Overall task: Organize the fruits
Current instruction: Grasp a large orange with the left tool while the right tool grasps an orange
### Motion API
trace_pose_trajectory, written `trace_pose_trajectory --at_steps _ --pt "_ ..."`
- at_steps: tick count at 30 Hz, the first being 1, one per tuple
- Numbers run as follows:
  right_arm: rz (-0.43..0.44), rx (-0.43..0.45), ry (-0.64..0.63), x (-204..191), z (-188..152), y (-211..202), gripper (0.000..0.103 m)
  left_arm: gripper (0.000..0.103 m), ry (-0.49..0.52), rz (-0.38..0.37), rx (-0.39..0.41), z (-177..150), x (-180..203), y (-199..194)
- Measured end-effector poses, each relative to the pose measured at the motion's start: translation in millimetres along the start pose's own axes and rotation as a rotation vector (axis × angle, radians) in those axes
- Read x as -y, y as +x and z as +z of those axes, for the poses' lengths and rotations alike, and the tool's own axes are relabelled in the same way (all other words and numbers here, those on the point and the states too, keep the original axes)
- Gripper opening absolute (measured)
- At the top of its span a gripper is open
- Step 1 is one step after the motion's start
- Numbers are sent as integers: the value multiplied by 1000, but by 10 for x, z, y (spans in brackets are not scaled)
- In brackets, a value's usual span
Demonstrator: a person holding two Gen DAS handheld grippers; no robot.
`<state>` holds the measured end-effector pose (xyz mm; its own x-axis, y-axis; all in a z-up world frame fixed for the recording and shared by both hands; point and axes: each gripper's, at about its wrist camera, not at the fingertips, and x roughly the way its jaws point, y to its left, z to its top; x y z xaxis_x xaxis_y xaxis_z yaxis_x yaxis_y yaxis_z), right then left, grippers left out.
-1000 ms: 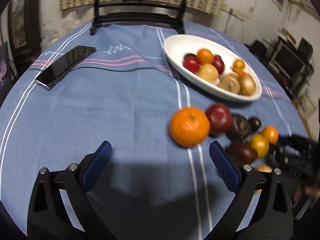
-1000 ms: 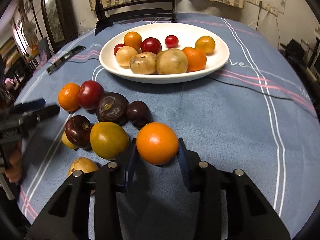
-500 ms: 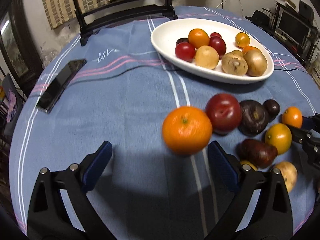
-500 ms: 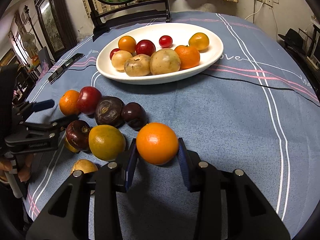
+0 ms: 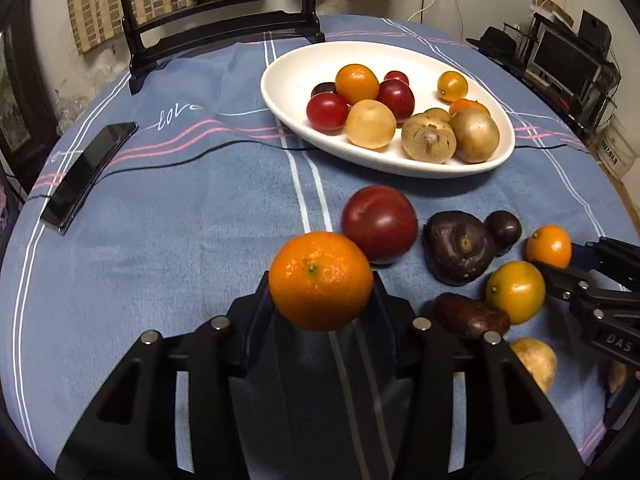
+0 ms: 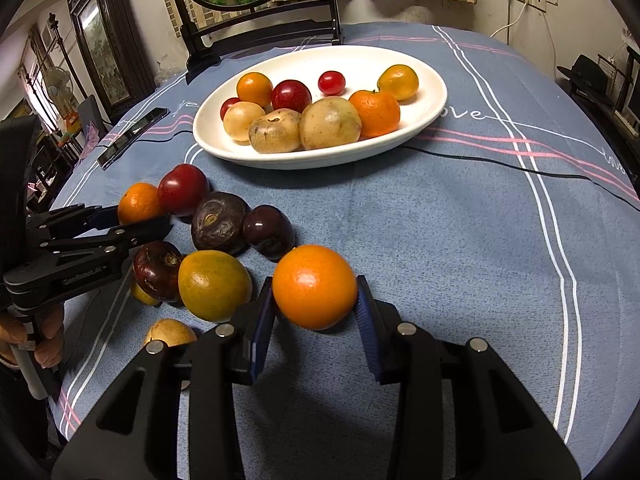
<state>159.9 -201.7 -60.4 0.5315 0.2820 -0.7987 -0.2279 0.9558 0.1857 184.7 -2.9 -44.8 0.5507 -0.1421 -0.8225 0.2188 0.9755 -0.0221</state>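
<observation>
In the left wrist view an orange sits between the blue pads of my left gripper. Its jaws are closing and both pads touch the fruit. The right wrist view shows that same gripper at the left edge of the fruit pile. My right gripper is shut on a smaller orange close above the cloth. Several loose fruits lie between them: a red plum, a dark passion fruit and a yellow-orange citrus. The white oval bowl behind holds several fruits.
A black phone lies at the left of the blue tablecloth, with a thin black cable running across toward the bowl. A dark mirror stand stands at the far edge. A person's hand grips the left tool's handle.
The left gripper's jaws went from wide apart to pressed against the orange, after it slid in around the fruit. The right gripper kept still, holding its orange.
</observation>
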Motion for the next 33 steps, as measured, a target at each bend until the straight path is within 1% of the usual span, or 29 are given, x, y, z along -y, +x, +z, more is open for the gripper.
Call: trace_pose_trajectory --at_steps 3,11,13,18,24,29,33 --pt "8 8 1 3 -16 -34 39 47 -11 -17 11 -30 -8 -104" --pt "1 52 -35 -27 -114 -248 39 47 8 -46 83 -16 46 -483" --pt "-4 62 -37 -25 -110 -293 39 47 14 -48 95 -3 78 -546" --pt "13 113 -46 -42 -66 -498 39 47 34 -61 109 27 149 -635" --pt "16 179 -84 -90 88 -710 39 47 55 -55 137 183 199 -730" --pt "14 220 -100 -129 281 -805 39 47 49 -63 166 426 229 -801" --pt "8 238 -107 -136 446 -797 39 47 41 -74 182 621 279 -779"
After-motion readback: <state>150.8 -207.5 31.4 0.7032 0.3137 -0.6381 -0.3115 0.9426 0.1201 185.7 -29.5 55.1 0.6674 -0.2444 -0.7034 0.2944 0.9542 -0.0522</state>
